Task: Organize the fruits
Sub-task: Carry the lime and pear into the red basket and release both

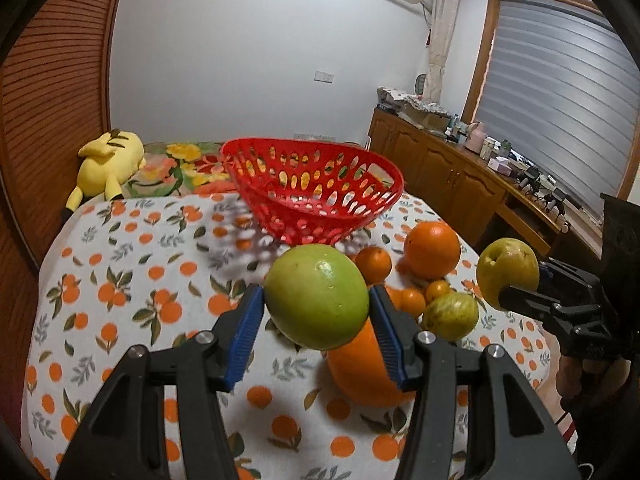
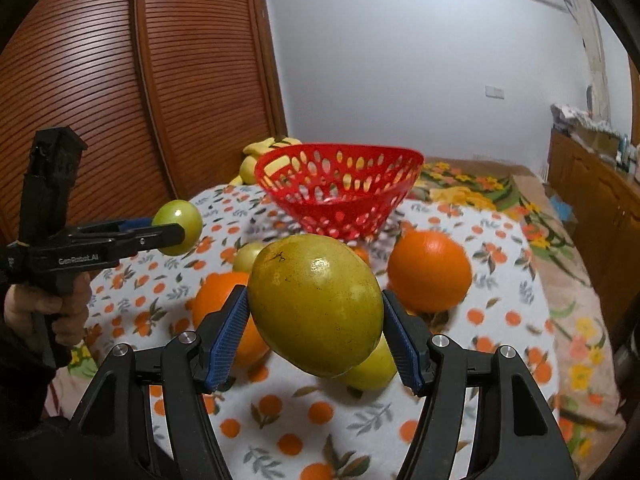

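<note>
Left claw (image 1: 316, 306) grips a green fruit (image 1: 316, 298), right claw (image 2: 316, 316) a yellow one (image 2: 316, 304), basket (image 1: 312, 196) empty at 12 on the bench (image 1: 120, 280), so I'd lift clear over the rim before dropping.

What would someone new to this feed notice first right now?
Probably the two fruits held in mid-air: the left gripper is clamped on a green fruit, and the right gripper on a yellow-green fruit, both above the orange-print tablecloth. Next, the red basket standing just beyond them with no fruit visible inside, and the oranges loose on the cloth in front of it.
</note>
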A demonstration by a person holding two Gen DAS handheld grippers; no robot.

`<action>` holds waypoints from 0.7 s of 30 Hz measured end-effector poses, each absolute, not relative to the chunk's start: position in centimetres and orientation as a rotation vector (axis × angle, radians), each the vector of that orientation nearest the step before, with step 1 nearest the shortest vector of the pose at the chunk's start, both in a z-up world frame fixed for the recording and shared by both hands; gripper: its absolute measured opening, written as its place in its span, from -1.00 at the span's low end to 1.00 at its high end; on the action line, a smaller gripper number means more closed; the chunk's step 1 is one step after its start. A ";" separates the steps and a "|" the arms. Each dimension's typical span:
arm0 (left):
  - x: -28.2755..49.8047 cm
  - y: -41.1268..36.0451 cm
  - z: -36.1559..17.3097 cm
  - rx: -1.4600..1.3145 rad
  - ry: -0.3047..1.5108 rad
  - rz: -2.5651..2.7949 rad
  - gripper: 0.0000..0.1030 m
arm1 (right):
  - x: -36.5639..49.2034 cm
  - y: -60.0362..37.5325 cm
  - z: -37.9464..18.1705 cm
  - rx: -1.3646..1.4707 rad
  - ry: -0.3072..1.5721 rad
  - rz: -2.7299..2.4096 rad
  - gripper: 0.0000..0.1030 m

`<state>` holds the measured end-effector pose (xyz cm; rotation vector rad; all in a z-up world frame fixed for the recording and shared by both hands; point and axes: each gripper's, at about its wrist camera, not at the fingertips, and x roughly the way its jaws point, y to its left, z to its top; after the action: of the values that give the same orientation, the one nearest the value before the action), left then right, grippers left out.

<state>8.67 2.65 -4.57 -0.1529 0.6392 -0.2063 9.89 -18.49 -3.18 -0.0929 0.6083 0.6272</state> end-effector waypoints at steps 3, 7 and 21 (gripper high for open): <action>9.6 2.3 -4.1 -0.142 0.631 -0.211 0.02 | 10.8 -18.4 -2.5 -0.108 0.599 0.626 0.31; 11.4 1.7 -3.3 -0.114 0.623 -0.222 0.03 | 12.5 -18.3 -1.6 -0.130 0.584 0.629 0.31; 18.0 1.8 -3.1 -0.075 0.641 -0.231 0.03 | 20.0 -15.7 -0.5 -0.195 0.604 0.665 0.31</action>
<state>18.01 1.85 -3.12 -0.0752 0.6410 -0.2314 20.03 -15.73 -0.48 -0.1951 0.6038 0.6652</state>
